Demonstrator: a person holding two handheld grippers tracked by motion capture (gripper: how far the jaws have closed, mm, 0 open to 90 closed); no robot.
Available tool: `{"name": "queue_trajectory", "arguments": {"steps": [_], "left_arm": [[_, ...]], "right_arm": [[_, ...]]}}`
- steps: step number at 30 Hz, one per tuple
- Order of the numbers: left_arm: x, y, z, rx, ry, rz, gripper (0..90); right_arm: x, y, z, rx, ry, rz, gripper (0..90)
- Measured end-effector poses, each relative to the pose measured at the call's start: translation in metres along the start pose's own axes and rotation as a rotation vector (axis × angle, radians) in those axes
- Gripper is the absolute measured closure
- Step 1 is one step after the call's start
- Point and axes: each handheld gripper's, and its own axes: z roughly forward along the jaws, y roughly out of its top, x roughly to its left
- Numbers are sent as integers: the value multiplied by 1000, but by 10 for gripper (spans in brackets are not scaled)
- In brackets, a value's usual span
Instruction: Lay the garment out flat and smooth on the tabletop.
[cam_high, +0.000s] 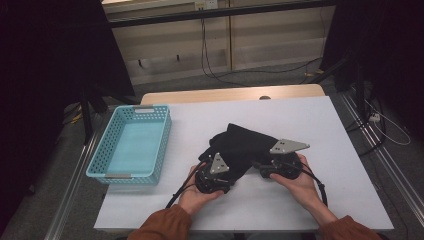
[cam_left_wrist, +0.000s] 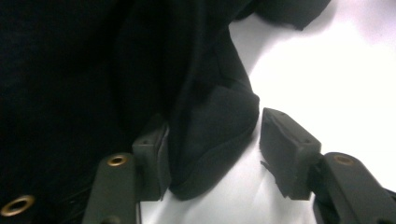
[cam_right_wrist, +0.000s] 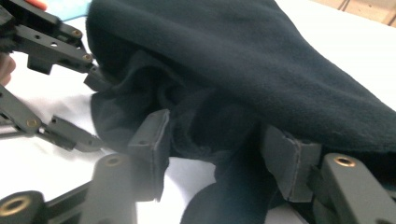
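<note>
Both grippers meet the black cloth (cam_high: 240, 145) on the white counter (cam_high: 300, 120). The left gripper (cam_left_wrist: 212, 149) stands spread around a fold, one pad clear of it. The right gripper (cam_right_wrist: 224, 149) has cloth bunched between its jaws; I cannot tell whether it pinches.

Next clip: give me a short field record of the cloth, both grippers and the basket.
cloth: black cloth, bunched at the table's middle
left gripper: left gripper at the cloth's near left edge; a fold lies between its fingers, touching one finger, a gap to the other
right gripper: right gripper at the near right edge; cloth fills the space between its fingers; grip cannot be told
basket: blue basket left of the cloth, empty
table: white table
</note>
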Motion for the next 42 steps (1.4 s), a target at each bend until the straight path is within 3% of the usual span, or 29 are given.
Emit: {"name": "queue_trajectory", "arguments": {"steps": [3,4,6,7,8,10,14,17,31,38,42], "left_arm": [[3,1,-3,20,14,22,724],[3,1,-4,-3,10,-10,756],[6,2,-8,-5,8,1,779],[10,4,-15,-49,2,-25,784],[10,4,-15,-49,2,-25,786],[17,6,-29,-99,8,-61,788],[24,8,-43,-148,23,-86,791],[33,12,-59,-215,37,-122,792],[50,22,-105,-347,83,-169,793],[55,23,-119,-378,94,-181,793],[60,18,-111,-331,102,-194,789]], "right_arm": [[-3,0,0,8,-21,10,616],[-4,0,-1,2,-24,10,670],[-6,1,-4,-15,-19,18,753],[-7,1,-6,-24,-15,20,776],[-8,2,-8,-30,-10,20,802],[-9,4,-13,-49,-3,25,833],[-13,9,-22,-83,-4,31,857],[-16,12,-29,-107,-9,41,862],[-32,26,-62,-219,-59,92,866],[-37,35,-82,-277,-88,99,866],[-45,30,-85,-277,-105,120,866]]}}
